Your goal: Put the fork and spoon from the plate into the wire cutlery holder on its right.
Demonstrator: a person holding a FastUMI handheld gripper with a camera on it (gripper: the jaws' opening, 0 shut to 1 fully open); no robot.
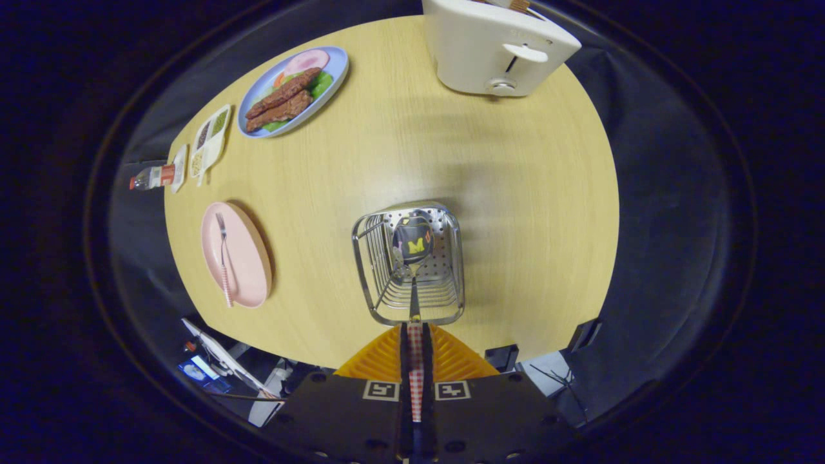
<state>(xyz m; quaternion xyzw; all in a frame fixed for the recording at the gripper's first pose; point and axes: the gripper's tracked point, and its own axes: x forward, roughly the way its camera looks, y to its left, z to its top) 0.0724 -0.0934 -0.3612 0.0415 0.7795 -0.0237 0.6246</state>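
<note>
fingers clamped on spoon, bowl over wire holder

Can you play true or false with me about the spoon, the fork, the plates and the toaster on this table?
1. The gripper is shut on the spoon. True: both fingers press on its checked handle.
2. The spoon's bowl is above the wire cutlery holder. True.
3. The fork is already in the holder. False: it lies on the pink plate, left of the holder.
4. The blue plate is bare. False: it holds food, with brown strips on green leaves.
5. The toaster stands right beside the pink plate. False: it stands at the table's far edge, beyond the holder.
</note>
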